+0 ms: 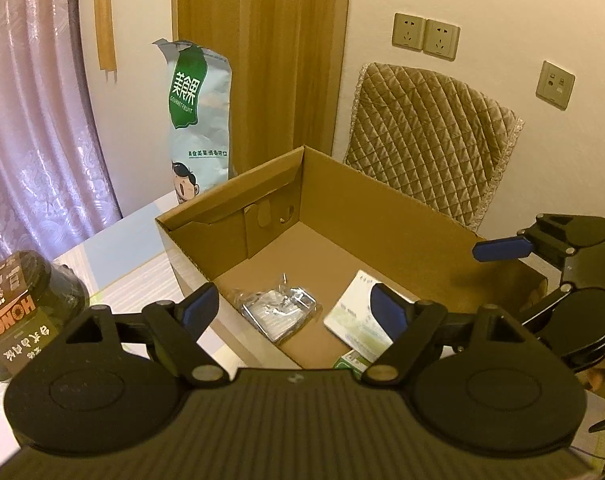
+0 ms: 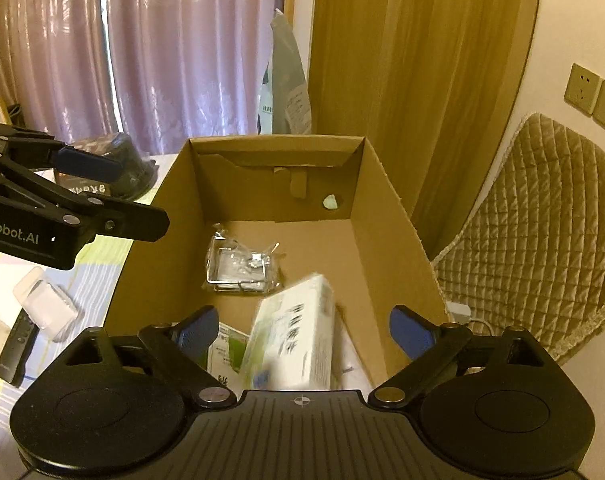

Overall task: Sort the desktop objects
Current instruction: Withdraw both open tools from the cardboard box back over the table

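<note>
Curtains [image 2: 162,60] back the table [image 1: 142,276]; cardboard box [image 2: 382,240] below both spread, empty grippers.

Both tongs [image 2: 300,330] are matte black with blue fingertip pads [image 2: 408,332], silver pivot screws and ribbed bodies.

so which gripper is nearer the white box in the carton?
Right. The right gripper is open directly over the white box; the left gripper sits off toward the carton's left wall.

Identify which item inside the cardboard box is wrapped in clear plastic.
The metal rack, lying near the middle of the cardboard box floor. The white carton and the green-white leaflet beside it show no wrap.
</note>
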Motion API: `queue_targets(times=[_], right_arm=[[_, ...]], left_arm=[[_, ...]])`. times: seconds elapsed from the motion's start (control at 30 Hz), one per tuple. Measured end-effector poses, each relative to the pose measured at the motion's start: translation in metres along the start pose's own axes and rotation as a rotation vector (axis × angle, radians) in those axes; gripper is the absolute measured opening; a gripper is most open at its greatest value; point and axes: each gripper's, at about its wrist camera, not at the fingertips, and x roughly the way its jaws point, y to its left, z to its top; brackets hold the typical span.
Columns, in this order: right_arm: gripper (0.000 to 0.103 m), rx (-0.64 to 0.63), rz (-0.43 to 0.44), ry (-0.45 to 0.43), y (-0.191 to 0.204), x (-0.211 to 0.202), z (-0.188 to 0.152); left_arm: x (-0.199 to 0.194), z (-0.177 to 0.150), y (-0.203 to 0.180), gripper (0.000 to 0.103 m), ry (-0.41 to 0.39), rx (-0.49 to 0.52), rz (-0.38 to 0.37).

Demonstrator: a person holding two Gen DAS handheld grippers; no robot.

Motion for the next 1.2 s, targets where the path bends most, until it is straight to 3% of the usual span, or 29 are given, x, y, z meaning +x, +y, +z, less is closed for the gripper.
queue_targets(times=[0.4,0.63,0.9,1.2], right_arm=[[0.095,-0.01,-0.01,-0.007,0.011,-0.019,-0.004],[0.095,-0.01,0.001,-0.051,0.027,-0.038,0.0],[0.095,-0.014,0.039,-0.121,0.057,-0.062,0.009],[0.095,-0.061,0.111,-0.173,0.105,-0.08,0.02]], left_arm=[[-0.022,-0.007,0.004,0.08,-0.017,-0.01,0.004],[-0.055,-0.015,0.018,0.082,-0.045,-0.026,0.035],[-0.113,-0.033,0.071,0.086,-0.066,-0.084,0.152],[-0.173,-0.077,0.118,0.089,-0.06,-0.16,0.267]])
